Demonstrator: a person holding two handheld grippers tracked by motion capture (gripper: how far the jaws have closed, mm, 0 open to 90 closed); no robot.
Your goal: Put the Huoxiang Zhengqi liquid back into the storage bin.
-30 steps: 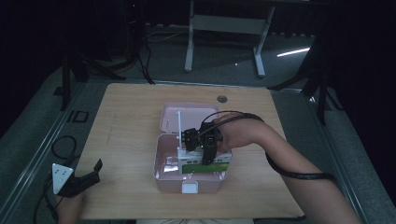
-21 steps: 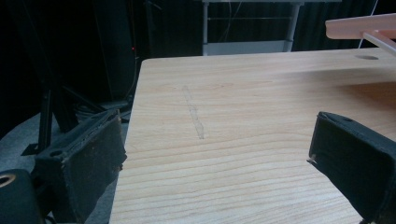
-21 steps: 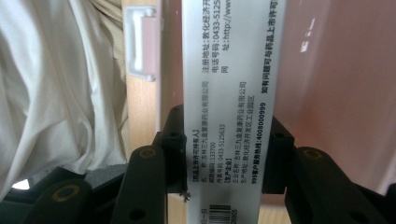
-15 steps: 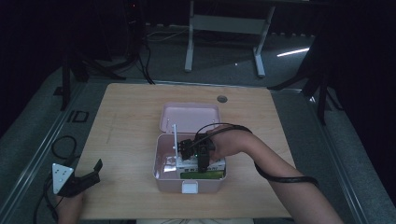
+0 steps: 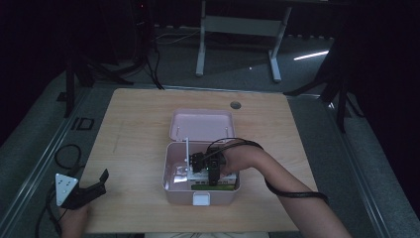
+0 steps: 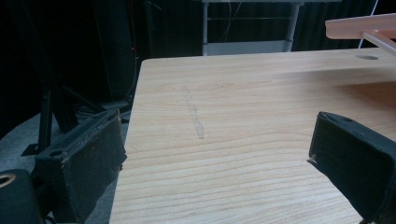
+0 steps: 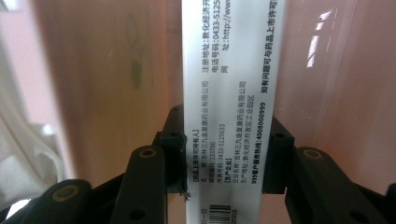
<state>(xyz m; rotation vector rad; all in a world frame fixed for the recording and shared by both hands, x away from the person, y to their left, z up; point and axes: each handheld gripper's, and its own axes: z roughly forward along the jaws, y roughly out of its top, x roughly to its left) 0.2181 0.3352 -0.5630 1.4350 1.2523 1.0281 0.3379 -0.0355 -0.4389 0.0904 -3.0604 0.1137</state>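
A pink plastic case (image 5: 168,184) stands open in the middle of the table, its lid (image 5: 200,125) laid back behind it. My right gripper (image 5: 205,171) reaches down inside the case, shut on a white and green medicine carton (image 5: 214,185). In the right gripper view both black pads (image 7: 173,154) press on the narrow white side of the carton (image 7: 229,70), which carries printed text and a barcode, with the pink case wall (image 7: 107,70) close behind. My left gripper (image 5: 96,186) rests at the table's front left edge, open, its jaws (image 6: 215,154) wide apart over bare wood.
The wooden table (image 5: 133,129) has a round cable hole (image 5: 236,105) near its far edge. A thin white strut (image 5: 187,148) stands up at the case's back left. Pale items (image 5: 178,174) lie in the case's left part. Dark floor, cables and a desk frame (image 5: 237,29) lie beyond.
My right gripper has sunk with the carton from above the case down into it. The left gripper has stayed where it was.
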